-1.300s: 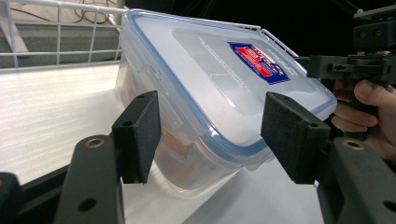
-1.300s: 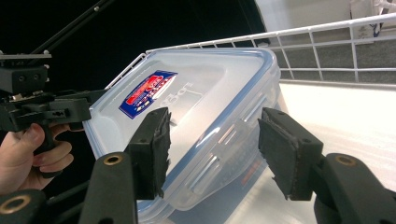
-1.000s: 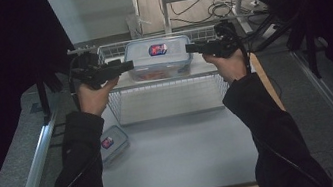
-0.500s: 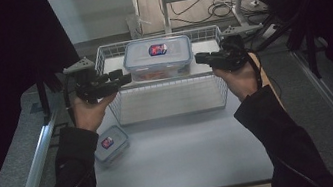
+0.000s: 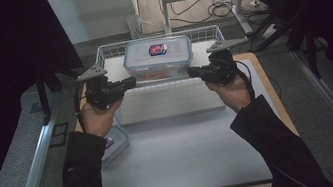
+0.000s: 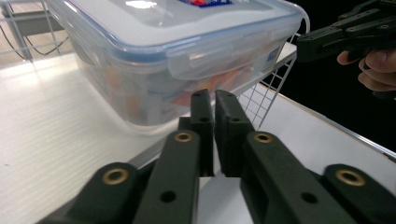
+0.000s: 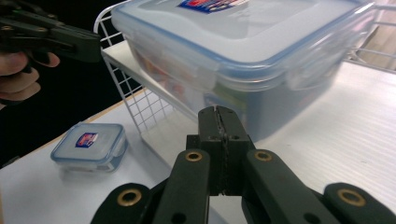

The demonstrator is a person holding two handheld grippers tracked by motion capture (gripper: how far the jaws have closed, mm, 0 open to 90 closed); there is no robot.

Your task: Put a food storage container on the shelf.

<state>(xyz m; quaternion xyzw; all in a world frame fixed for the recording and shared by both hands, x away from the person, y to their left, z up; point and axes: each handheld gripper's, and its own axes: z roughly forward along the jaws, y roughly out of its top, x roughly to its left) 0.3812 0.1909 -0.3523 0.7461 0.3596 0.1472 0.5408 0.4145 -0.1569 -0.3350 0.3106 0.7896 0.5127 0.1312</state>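
Dim room w/ black drapes on both sides; cables and a metal stand are seen on the floor beyond the far edge of the white worktop [image 5: 183, 146].

A white wire basket [image 5: 106, 52] stands on a raised white shelf at the worktop's far edge. Inside it sits a large clear plastic food container [image 5: 157, 57] w/ a blue-rimmed clip lid; orange-red contents are glimpsed through its wall. A red-and-blue label is seen on the lid; its writing can't be read.

The left gripper [image 5: 128, 83] is held just off the container's left side, at the basket's near-left corner, jaws pointed inward toward it. The jaws have just been closing and are now all but shut, w/ nothing between them; in the left gripper view [image 6: 214, 100] the container is seen just beyond the tips, not touched.

The right gripper [image 5: 193, 72] is held opposite, just off the container's right side, likewise aimed inward. Its jaws have just been closing too and are pressed together, empty [image 7: 218, 114].

A small clear lidded container [image 7: 89, 142], same red-and-blue label, lies near the worktop's left edge, partly under the left forearm, well apart from the basket.
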